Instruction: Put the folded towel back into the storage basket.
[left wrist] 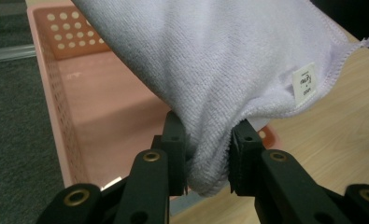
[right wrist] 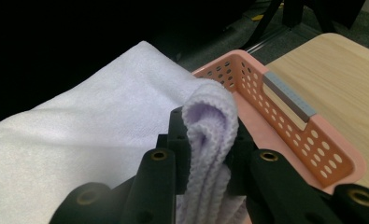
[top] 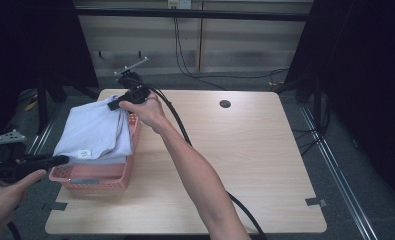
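Jaws of both the left gripper (left wrist: 209, 158) and the right gripper (right wrist: 209, 149) were clamped on opposite ends of the folded white towel (top: 97, 131), which hung stretched between them lengthwise just above the pink basket (top: 92, 179) at the tabletop's (top: 245, 160) left edge.

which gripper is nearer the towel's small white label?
Left. The left gripper clamps the white terry towel beside the label; the right gripper clamps the far corner.
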### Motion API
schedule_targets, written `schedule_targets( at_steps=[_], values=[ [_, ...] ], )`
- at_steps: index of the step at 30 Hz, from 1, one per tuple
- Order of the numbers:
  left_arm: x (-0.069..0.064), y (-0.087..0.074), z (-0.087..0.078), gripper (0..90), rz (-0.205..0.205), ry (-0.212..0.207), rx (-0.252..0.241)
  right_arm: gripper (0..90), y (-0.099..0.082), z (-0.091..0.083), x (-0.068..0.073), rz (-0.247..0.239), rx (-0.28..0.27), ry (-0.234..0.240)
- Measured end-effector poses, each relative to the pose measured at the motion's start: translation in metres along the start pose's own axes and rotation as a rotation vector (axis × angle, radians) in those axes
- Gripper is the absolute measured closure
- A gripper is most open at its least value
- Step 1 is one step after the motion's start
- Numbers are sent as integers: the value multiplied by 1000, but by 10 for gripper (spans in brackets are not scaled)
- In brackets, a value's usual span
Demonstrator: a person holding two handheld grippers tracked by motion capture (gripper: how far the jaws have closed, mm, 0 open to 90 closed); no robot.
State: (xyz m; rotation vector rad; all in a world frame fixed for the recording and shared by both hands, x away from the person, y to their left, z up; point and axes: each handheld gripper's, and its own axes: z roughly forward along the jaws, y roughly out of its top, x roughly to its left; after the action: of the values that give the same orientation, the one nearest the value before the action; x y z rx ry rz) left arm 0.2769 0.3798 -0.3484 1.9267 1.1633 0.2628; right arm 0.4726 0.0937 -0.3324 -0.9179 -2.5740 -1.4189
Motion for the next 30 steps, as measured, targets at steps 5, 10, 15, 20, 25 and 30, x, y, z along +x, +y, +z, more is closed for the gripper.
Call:
schedule_targets(
  at_steps=[5, 10, 15, 20, 25, 30],
  values=[
    [10, -6, 10, 723, -18, 18, 28, 772, -6, 10, -5, 20, 4, -5],
    [22, -14, 21, 723, -44, 19, 56, 771, -19, 26, -11, 51, 21, -26],
    [34, -20, 28, 723, -71, 29, 80, 772, -30, 37, -14, 70, 24, -37],
    [44, -24, 36, 722, -102, 37, 97, 770, -42, 51, -18, 111, 24, -56],
    [54, -29, 44, 722, -132, 50, 128, 770, -50, 60, -20, 128, 28, -65],
    [57, -30, 49, 721, -134, 71, 156, 766, -56, 71, -21, 135, 46, -74]
  ],
)
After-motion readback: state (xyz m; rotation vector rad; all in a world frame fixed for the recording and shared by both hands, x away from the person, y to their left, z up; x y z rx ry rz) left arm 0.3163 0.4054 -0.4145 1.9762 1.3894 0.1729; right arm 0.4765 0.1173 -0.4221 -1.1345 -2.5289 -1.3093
